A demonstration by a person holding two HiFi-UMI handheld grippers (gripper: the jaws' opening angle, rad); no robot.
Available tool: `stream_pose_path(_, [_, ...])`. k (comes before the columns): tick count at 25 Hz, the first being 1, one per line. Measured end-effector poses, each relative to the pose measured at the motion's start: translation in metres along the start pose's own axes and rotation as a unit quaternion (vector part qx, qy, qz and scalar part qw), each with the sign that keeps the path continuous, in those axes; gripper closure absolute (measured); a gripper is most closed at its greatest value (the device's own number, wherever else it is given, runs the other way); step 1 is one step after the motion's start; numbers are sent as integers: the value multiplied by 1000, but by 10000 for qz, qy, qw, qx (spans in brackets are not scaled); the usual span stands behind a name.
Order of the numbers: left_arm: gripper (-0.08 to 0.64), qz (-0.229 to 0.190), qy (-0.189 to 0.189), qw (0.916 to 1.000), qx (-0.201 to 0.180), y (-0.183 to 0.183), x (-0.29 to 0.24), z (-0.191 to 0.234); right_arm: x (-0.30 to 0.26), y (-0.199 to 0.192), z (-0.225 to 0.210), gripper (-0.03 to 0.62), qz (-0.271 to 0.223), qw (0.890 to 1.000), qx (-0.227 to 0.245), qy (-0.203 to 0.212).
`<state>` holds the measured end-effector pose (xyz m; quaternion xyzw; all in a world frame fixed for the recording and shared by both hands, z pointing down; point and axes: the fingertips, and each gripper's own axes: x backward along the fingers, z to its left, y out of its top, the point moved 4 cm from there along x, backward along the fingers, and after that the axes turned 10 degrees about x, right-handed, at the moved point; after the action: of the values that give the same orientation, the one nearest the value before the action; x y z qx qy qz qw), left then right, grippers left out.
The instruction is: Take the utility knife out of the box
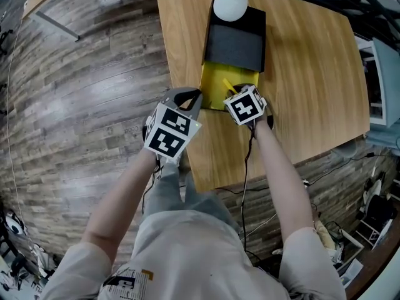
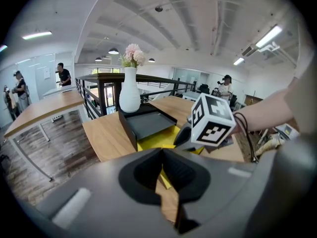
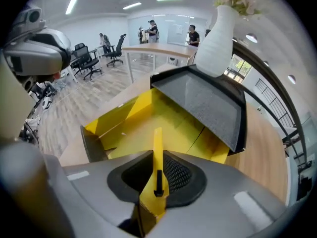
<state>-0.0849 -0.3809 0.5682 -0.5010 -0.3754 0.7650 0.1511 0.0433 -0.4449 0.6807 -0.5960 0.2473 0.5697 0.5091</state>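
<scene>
The yellow box (image 1: 214,87) lies open on the wooden table (image 1: 312,74), its black lid (image 1: 236,42) folded back. My right gripper (image 1: 241,94) points steeply down into the box. In the right gripper view its pads close on a yellow utility knife (image 3: 157,172) with a black slider, and the box's yellow inside (image 3: 148,123) lies beyond. A bit of the knife (image 1: 228,85) shows in the head view. My left gripper (image 1: 190,99) hovers by the box's near left corner. In the left gripper view its jaws (image 2: 162,175) leave only a thin slit with nothing held.
A white vase (image 1: 231,2) with flowers stands just behind the lid, also seen as the vase (image 2: 130,90) in the left gripper view. The table's near edge (image 1: 206,183) is close to the person. Other desks, chairs and people stand far off in the room.
</scene>
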Motion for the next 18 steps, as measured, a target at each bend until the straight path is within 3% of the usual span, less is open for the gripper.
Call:
stream_pose_path(9, [558, -567, 59, 9983, -82, 42, 38, -16, 106, 31, -12, 529, -1125, 9908, -420, -618])
stream_pose_path(18, [557, -1281, 194, 9908, -384, 99, 95, -42, 246, 67, -8, 528, -2451, 9578, -161, -1496])
